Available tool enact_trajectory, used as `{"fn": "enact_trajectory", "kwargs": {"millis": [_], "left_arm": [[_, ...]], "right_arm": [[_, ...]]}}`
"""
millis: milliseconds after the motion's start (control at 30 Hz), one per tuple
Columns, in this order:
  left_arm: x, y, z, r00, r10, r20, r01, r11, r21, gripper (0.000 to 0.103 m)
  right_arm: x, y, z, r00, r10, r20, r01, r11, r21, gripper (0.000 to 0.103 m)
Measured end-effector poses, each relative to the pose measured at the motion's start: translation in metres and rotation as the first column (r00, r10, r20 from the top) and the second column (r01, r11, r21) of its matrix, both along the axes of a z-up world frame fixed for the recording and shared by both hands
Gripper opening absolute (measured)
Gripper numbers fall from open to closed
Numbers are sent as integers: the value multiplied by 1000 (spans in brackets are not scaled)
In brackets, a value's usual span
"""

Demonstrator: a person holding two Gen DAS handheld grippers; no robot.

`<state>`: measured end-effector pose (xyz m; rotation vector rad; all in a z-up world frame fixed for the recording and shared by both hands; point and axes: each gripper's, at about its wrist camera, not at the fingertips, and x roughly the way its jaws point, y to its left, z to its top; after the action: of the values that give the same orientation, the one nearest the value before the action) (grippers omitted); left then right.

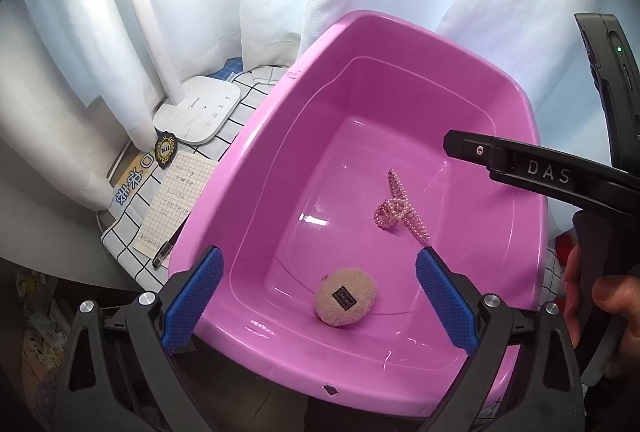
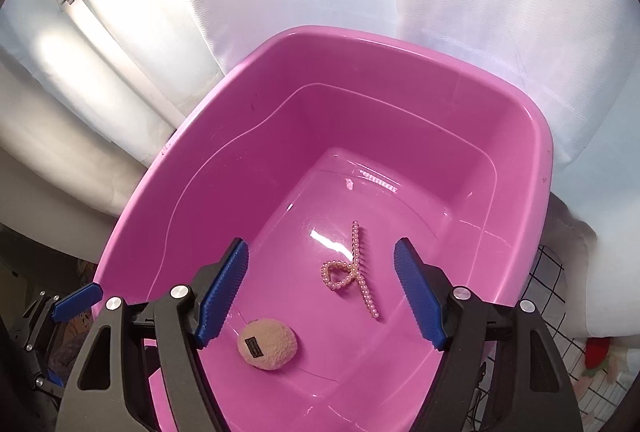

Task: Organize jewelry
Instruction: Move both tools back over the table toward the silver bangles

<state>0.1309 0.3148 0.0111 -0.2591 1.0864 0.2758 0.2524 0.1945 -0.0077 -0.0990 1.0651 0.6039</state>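
On the floor of the pink basin [image 2: 192, 168] lies the pearl hair claw [image 2: 352, 272], between and just beyond the right gripper [image 2: 320, 296]'s wide-spread, empty fingers. Nearer the basin's front wall sits a fuzzy round clip [image 2: 267, 348]. The left gripper [image 1: 320, 306] hangs wide over it, empty.

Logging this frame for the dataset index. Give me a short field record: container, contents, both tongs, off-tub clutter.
container: glossy pink plastic tub, rounded rectangle, open top
contents: pink pearl-beaded hair claw clip and beige fuzzy round pad with a small dark label, lying apart on the tub floor
left tongs: open, empty, above the near rim
right tongs: open, empty, above the tub
left of tub: white lamp base, gridded paper note, black pen on a checked cloth
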Motion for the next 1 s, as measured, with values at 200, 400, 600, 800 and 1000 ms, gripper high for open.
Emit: {"fn": "enact_trajectory", "kwargs": {"millis": [200, 400, 600, 800, 1000], "left_arm": [[-28, -19, 23, 997, 19, 81, -21, 999, 28, 95], [-55, -53, 40, 991, 1, 137, -6, 1000, 31, 96], [-75, -106, 38, 988, -64, 143, 59, 997, 39, 96], [-93, -164, 28, 979, -138, 148, 134, 990, 39, 96], [-114, -221, 14, 962, -210, 175, 206, 978, 40, 96]], "right_arm": [[-33, -29, 20, 997, -6, 82, 0, 998, 65, 72], [-78, -84, 36, 987, -16, 160, 1, 996, 93, 72], [-121, -169, 35, 979, -80, 185, 62, 993, 103, 72], [-166, -274, 29, 958, -211, 196, 191, 975, 116, 72], [-218, -375, 4, 912, -374, 169, 355, 925, 132, 72]]}}
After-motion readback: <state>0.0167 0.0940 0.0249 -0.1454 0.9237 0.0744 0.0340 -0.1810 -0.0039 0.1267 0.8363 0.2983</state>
